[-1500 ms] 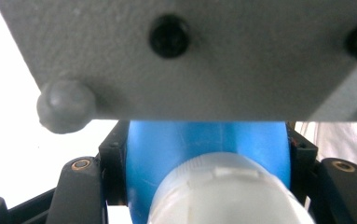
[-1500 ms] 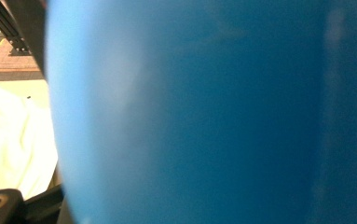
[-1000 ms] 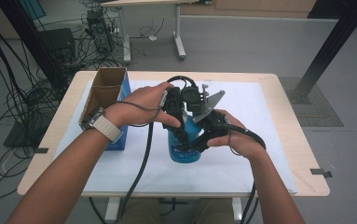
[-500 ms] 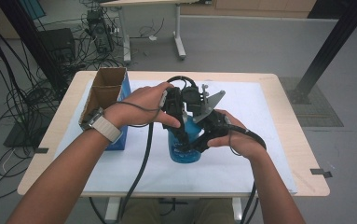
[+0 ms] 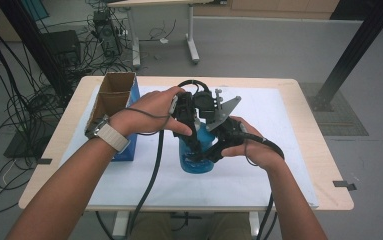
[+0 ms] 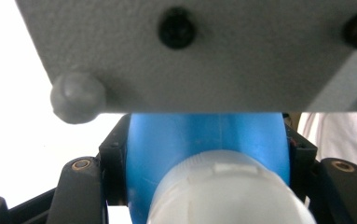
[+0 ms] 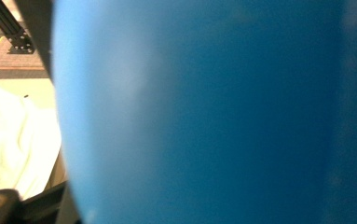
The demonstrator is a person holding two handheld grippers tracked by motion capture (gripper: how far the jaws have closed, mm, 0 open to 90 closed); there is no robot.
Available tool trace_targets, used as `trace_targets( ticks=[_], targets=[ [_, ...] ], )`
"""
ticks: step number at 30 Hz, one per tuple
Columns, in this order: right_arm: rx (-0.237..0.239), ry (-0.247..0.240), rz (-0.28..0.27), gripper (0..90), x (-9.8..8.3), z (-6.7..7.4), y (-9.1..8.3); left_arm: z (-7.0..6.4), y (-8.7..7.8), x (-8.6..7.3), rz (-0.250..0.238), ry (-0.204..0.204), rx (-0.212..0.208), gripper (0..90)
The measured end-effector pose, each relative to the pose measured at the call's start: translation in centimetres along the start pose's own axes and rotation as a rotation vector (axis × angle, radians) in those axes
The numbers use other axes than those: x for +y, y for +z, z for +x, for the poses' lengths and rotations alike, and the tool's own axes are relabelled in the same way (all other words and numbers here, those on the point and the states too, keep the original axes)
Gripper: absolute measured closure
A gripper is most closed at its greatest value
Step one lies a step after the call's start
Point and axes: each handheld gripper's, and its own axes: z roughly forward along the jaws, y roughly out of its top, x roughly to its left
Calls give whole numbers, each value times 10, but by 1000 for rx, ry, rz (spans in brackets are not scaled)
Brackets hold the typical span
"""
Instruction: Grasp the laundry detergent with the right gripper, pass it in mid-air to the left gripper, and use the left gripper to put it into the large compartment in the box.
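From above, a blue bottle stands upright mid-table on the white sheet, just right of a cardboard box, with the left gripper and right gripper meeting on it, likely to steady it. The left gripper view has its jaws clamped on the blue body behind the white cap. In the right gripper view, blue wall sits against the lens; its jaws have just been opening, grip unclear.
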Motion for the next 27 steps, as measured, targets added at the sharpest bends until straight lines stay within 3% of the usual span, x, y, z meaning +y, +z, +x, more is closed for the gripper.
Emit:
trace_targets(
  ticks=[1,2,3,5,13,17,27],
  targets=[
    [-19,17,3,258,-1,0,-1,0,0,-1,1,-6,1,377],
    [-37,26,13,246,-2,-1,-3,1,0,-1,0,-7,1,377],
    [-20,29,20,231,-4,0,-7,2,0,-2,0,-9,1,377],
    [-35,69,31,158,-11,0,-15,2,-1,-4,-5,-15,1,377],
    [-143,219,190,95,-38,0,-55,2,-6,-11,19,-69,17,376],
    [-172,262,272,93,-44,2,-72,4,-9,-13,24,-133,30,376],
    [-248,306,445,60,-49,1,-104,6,-16,-18,57,-242,84,375]
  ],
)
